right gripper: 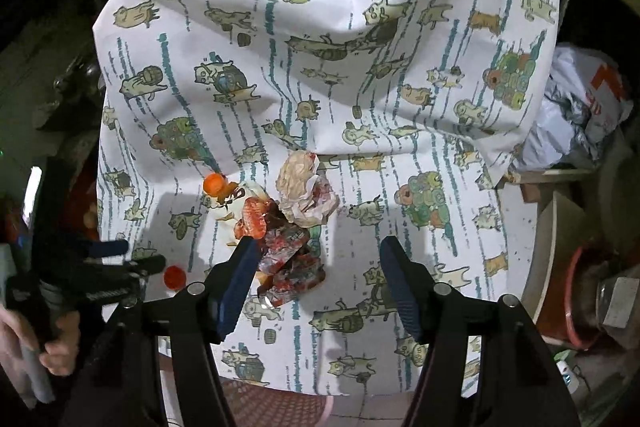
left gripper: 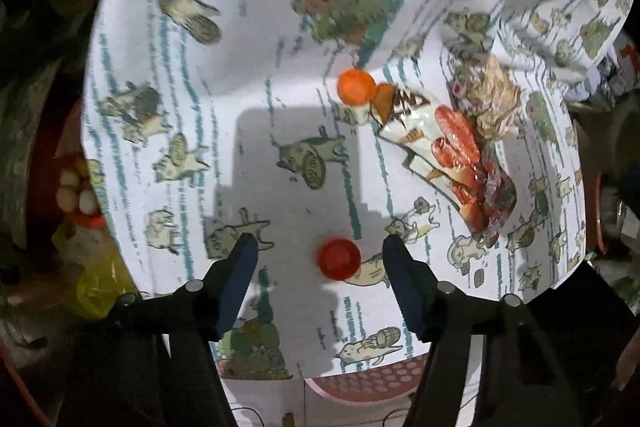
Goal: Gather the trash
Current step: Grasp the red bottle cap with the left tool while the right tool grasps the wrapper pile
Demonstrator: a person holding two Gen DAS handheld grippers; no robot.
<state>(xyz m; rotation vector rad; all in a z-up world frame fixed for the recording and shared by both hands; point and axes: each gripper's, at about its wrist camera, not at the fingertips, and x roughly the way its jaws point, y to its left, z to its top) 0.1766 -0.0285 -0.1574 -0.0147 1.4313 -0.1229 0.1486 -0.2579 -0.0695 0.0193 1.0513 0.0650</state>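
You are holding the left gripper [left gripper: 320, 251] straight down over the cat-print cloth [left gripper: 280, 67] on the tabletop, its jaws standing open on either side of a red bottle cap [left gripper: 339, 259] without touching it. An orange cap [left gripper: 356, 87] is lying farther off, touching a white snack wrapper [left gripper: 420, 131], with red wrappers [left gripper: 492, 195] and crumpled paper [left gripper: 496, 103] piled to its right. You are pointing the right gripper [right gripper: 316, 255] at that pile, jaws open and gripping nothing, its left finger just beside the red wrappers.
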